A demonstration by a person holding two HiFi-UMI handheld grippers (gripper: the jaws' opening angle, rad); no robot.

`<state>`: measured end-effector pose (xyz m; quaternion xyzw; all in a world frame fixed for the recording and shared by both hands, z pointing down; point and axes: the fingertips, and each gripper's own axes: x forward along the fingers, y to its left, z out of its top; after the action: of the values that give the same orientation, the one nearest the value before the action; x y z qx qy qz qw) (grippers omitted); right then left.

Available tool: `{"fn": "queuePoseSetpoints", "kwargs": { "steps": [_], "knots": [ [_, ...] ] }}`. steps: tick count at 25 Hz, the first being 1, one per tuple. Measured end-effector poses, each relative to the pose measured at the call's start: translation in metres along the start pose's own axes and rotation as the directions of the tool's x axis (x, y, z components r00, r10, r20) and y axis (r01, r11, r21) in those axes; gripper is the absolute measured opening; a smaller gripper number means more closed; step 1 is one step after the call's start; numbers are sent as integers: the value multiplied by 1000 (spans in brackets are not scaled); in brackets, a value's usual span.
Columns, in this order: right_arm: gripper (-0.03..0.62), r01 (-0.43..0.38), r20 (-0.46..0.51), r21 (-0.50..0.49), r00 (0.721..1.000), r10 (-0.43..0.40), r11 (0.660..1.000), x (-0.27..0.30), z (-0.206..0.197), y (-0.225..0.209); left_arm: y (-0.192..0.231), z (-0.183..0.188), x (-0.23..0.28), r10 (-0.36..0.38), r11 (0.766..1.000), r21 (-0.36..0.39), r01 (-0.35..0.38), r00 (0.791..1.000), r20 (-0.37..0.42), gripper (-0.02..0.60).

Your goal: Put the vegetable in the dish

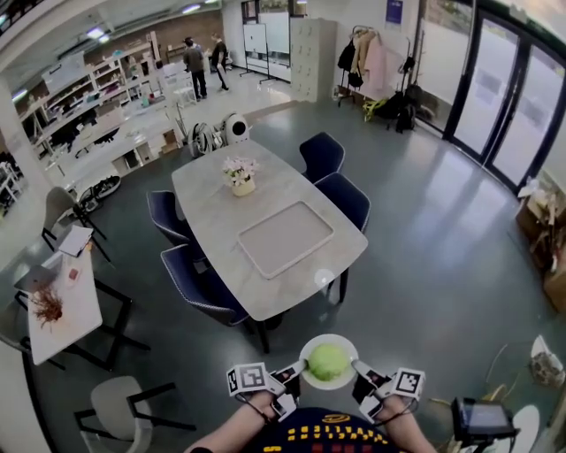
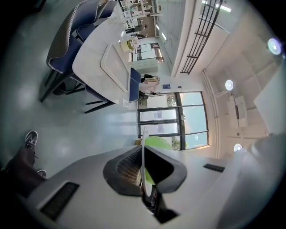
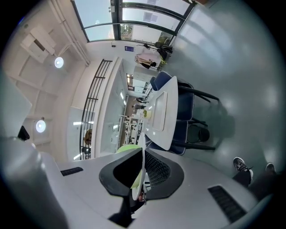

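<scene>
The dish [image 1: 317, 343], the green vegetable [image 1: 328, 362] already lying in it, is clamped at opposite rims by left tongs [image 1: 294, 373] and right tongs [image 1: 359, 366], well short of the desk [image 1: 265, 190], where it likely needs carrying next

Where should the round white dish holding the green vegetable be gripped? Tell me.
Pinch the thin rim of the round white dish at opposite edges, from left and right, as the left gripper and right gripper do: the round green vegetable fills its centre.

You get no legible text here: the blue poster [image 1: 393, 11] and the yellow shirt print [image 1: 329, 433] are too small to read.
</scene>
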<state>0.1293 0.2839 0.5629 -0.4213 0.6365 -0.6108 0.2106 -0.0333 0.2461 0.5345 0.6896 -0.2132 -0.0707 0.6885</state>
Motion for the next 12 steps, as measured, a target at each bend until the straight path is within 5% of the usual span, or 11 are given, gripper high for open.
{"fn": "queuePoseSetpoints", "kwargs": {
  "steps": [5, 9, 12],
  "knots": [
    [21, 14, 0, 14, 1000, -14, 1000, 37, 9, 5, 5, 41, 7, -26, 999, -28, 26, 1000, -9, 14],
    [21, 27, -26, -167, 999, -32, 986, 57, 36, 8, 5, 61, 23, -40, 998, -41, 40, 999, -11, 14],
    [21, 57, -27, -27, 998, -58, 998, 67, 52, -4, 5, 76, 42, -28, 999, -39, 28, 1000, 8, 14]
  ]
}}
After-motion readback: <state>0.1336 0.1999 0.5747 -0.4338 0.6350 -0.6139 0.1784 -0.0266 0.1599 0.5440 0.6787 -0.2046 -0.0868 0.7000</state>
